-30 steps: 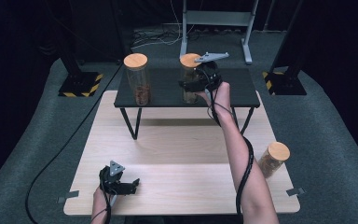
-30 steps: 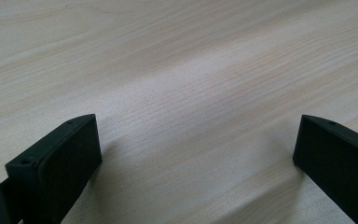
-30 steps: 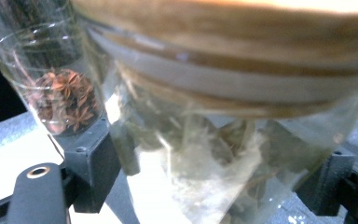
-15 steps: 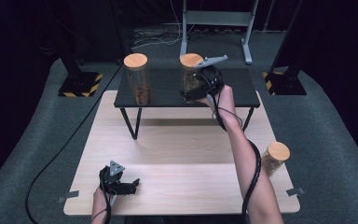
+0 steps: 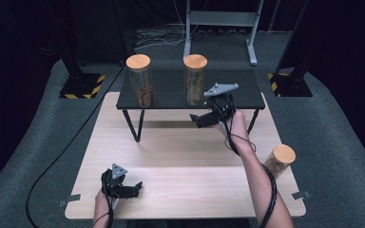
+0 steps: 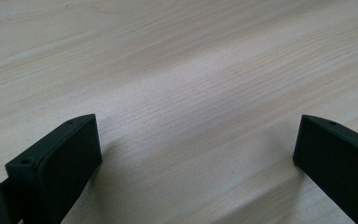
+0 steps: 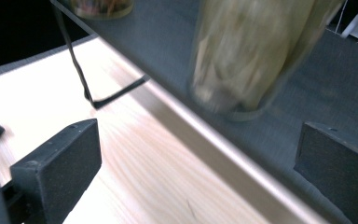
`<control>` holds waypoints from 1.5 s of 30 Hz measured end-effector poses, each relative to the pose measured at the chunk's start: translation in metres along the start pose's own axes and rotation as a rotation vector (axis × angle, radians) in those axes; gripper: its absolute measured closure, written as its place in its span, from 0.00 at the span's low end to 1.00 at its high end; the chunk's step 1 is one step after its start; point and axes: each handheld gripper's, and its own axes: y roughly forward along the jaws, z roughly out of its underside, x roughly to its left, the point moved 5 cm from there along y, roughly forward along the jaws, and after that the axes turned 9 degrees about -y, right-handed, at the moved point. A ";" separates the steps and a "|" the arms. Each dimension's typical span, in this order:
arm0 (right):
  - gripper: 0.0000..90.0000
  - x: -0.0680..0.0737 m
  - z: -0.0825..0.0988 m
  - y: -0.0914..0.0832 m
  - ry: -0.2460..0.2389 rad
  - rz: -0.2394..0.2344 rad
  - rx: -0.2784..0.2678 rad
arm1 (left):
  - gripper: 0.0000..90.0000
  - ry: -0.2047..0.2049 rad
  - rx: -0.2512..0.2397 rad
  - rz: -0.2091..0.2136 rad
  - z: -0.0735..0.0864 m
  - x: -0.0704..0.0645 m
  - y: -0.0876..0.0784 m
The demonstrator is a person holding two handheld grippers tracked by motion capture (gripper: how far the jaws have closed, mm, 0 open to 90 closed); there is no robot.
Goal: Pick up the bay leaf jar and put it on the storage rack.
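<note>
A glass jar with a cork lid (image 5: 195, 80) stands on the black shelf (image 5: 240, 90), to the right of a similar jar (image 5: 139, 80). My right gripper (image 5: 198, 120) hovers just in front of the shelf's front edge, below the middle jar. Its jaws have just been opening and stand open with nothing between them. In the right gripper view the jar (image 7: 256, 51) is blurred and a little ahead of the right gripper (image 7: 196, 154), on the shelf (image 7: 168, 51). My left gripper (image 5: 134, 189) rests open near the wooden table's front left; in its own view the left gripper (image 6: 196, 149) holds nothing.
A third cork-lidded jar (image 5: 280, 160) stands at the right edge of the wooden table (image 5: 180, 156). The black shelf stands on thin metal legs (image 5: 135, 124) at the table's far side. A cable (image 5: 57, 156) runs over the floor at left.
My right gripper has let go of the middle jar, opened, and drawn back and down off the shelf toward the person. The left gripper has not moved.
</note>
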 end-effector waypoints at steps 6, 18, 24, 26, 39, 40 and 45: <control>0.00 0.017 0.040 0.004 0.010 -0.013 0.015 | 0.00 0.000 0.000 0.000 0.000 0.000 0.000; 0.00 0.047 0.122 0.018 0.069 -0.071 0.081 | 0.00 0.000 0.000 0.000 0.000 0.000 0.000; 0.00 0.061 0.161 0.020 0.104 -0.089 0.112 | 0.00 0.000 0.000 0.000 0.000 0.000 0.000; 0.00 0.067 0.173 0.019 0.121 -0.093 0.108 | 0.00 -0.001 -0.001 -0.001 0.000 0.000 0.000; 0.00 0.081 0.226 0.008 0.157 -0.082 0.122 | 0.00 0.000 0.000 -0.002 0.000 0.000 0.000; 0.00 0.082 0.229 0.008 0.167 -0.083 0.118 | 0.00 0.000 0.000 -0.002 0.000 0.000 0.000; 0.00 0.085 0.239 0.003 0.190 -0.073 0.082 | 0.00 0.001 0.000 -0.001 0.000 0.000 0.000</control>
